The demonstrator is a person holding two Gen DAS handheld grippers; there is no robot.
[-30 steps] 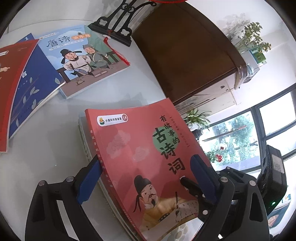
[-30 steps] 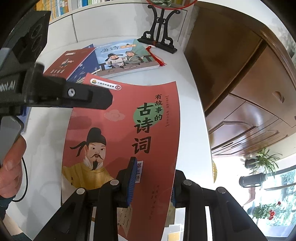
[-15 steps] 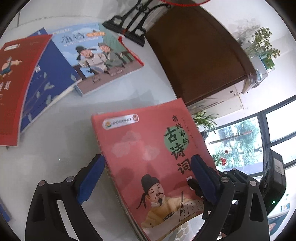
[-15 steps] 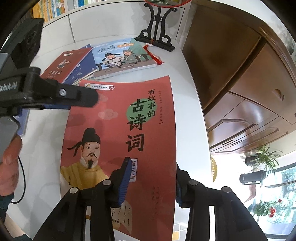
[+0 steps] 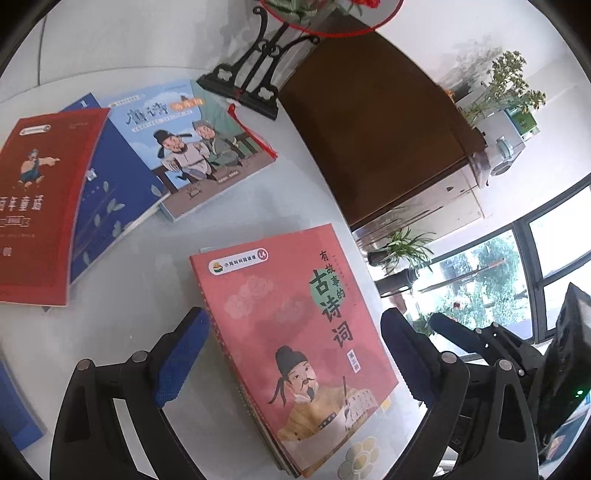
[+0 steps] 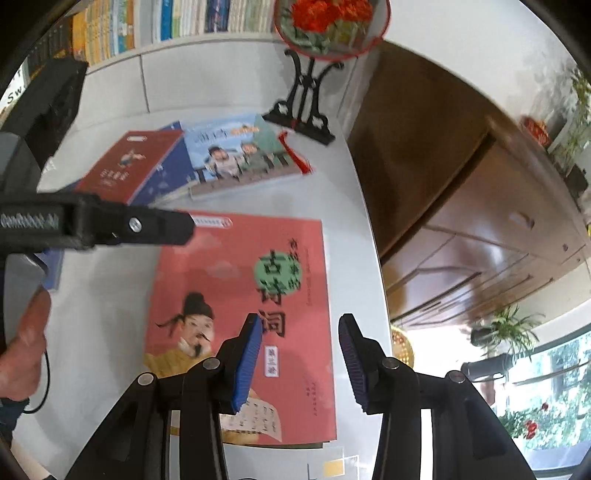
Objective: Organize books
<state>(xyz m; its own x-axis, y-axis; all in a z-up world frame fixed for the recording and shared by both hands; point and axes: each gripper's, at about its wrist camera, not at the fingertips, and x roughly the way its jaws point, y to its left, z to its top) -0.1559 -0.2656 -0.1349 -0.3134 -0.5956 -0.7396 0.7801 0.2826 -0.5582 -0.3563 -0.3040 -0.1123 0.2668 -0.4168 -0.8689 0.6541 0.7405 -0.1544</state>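
A pink poetry book (image 5: 295, 325) with a painted poet on its cover lies flat on top of a small stack on the white table (image 5: 258, 206). My left gripper (image 5: 293, 354) hangs open above it, blue fingers wide on either side of the stack and not pressing. In the right wrist view the same pink book (image 6: 229, 280) lies below my right gripper (image 6: 301, 362). Its jaws are opening, and the book's right edge shows between the pads without touching them. A red book (image 5: 37, 206), a dark blue book (image 5: 110, 192) and a light blue book (image 5: 192, 147) lie fanned at the far left.
A black ornamental stand (image 5: 251, 85) holding a round fan stands at the back of the table. A brown wooden cabinet (image 5: 369, 129) flanks the table's right edge. A person's hand (image 6: 22, 350) grips the left tool. Bookshelves (image 6: 166, 22) line the back wall.
The right gripper let go of the pink book's near edge and its jaws widened. The book settled flat on the stack. Both grippers rose away from it.
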